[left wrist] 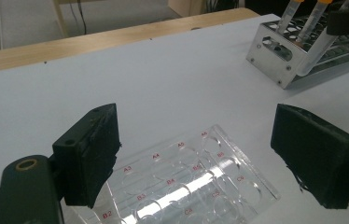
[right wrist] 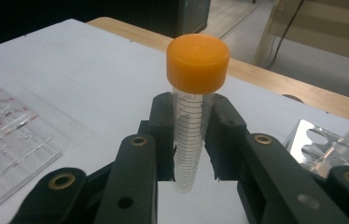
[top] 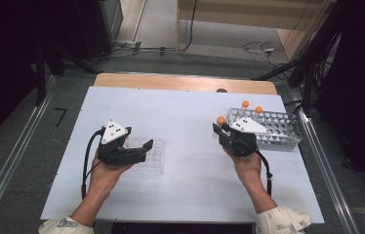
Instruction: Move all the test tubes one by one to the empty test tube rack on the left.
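— Two claws over the white surface [top: 185,122]; what's at the far left?

— The left claw [top: 139,148], held in the person's left hand [top: 103,170]. Its jaws stand wide apart with nothing between the pads. In the left gripper view they hang above the clear well plate [left wrist: 186,182], one jaw on each side of it and neither touching it.

— Where does that plate lie?

— Flat on the surface, in the left half, just beside the left claw in the high view [top: 149,155]. Its wells carry small red labels in rows: A, B, C with numbers.

— And moving right?

— Bare white surface in the middle, then the right claw [top: 219,130] in the person's right hand [top: 246,163]. It is clamped on a centrifuge tube [right wrist: 190,135] with an orange screw cap [right wrist: 198,63]. The tube stands upright between the pads, gripped along its graduated clear wall, with the cap well above the jaws.

— Is the tube in the rack?

— No. It is held off the surface, just left of the metal tube rack [top: 280,131], near the rack's left end.

— What does the rack hold?

— Two more orange-capped tubes [top: 252,108], standing tilted in holes near its back left corner. The rack sits at the right side of the surface, close to the right edge.
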Tool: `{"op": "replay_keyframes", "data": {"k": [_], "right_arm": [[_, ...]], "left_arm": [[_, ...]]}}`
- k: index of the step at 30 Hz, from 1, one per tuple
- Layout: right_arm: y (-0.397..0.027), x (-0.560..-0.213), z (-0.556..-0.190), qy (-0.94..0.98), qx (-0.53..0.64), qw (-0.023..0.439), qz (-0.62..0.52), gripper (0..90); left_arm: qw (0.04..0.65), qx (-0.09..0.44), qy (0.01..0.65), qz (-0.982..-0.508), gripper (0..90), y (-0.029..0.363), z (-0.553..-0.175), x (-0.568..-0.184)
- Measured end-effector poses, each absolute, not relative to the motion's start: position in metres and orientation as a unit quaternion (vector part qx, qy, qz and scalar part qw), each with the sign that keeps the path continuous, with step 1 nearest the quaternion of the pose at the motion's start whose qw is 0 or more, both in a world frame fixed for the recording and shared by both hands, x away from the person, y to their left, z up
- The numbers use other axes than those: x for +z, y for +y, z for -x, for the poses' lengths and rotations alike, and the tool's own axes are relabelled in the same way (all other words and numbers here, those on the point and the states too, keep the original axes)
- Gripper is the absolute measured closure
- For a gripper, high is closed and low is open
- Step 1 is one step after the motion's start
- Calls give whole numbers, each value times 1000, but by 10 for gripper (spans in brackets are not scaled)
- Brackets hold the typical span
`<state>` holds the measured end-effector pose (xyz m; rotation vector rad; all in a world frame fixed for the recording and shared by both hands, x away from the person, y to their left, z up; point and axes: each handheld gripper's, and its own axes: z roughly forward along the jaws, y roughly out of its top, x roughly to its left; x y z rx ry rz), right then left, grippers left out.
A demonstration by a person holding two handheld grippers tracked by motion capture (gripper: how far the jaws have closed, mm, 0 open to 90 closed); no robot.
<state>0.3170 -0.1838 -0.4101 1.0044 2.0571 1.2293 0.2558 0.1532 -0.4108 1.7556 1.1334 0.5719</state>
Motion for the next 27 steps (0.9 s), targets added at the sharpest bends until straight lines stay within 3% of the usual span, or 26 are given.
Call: {"op": "replay_keyframes", "data": {"k": [27], "right_arm": [[-135,-432,-292,815,443,212,-310,715]], "left_arm": [[467,220,433,-739,162,129,-250,-416]]}}
